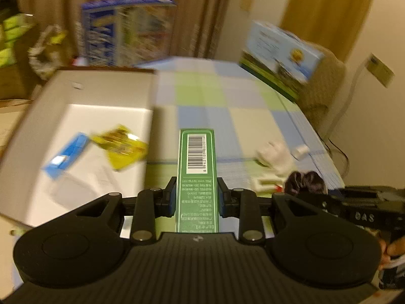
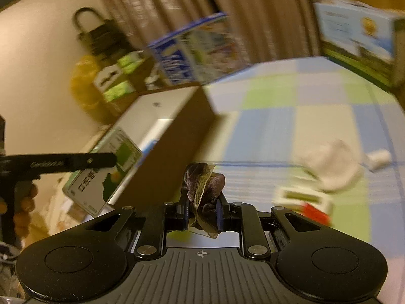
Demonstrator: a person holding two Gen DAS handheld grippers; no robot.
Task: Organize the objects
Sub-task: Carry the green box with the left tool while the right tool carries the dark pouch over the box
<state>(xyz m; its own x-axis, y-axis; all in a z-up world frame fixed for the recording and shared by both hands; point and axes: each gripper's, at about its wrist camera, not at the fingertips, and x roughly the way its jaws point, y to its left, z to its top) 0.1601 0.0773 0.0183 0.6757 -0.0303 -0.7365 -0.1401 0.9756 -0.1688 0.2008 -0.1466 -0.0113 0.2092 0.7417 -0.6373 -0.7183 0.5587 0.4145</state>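
Observation:
My left gripper (image 1: 196, 192) is shut on a long green box (image 1: 197, 177) with a barcode on its top face; the box sticks out forward over the checked tablecloth (image 1: 227, 116). In the right wrist view the same green box (image 2: 101, 174) hangs at the left in the other gripper's fingers, near the cardboard box (image 2: 172, 136). My right gripper (image 2: 202, 211) is shut on a dark purple hair scrunchie (image 2: 205, 185) with a gauzy strip. The open white-lined cardboard box (image 1: 45, 106) at the left holds a blue packet (image 1: 67, 155) and a yellow packet (image 1: 121, 147).
A white cloth item (image 2: 334, 169), a small white cylinder (image 2: 379, 158) and a white-and-red item (image 2: 306, 202) lie on the tablecloth at the right. A blue printed carton (image 1: 129, 30) and a light blue carton (image 1: 281, 55) stand at the far edge. Curtains hang behind.

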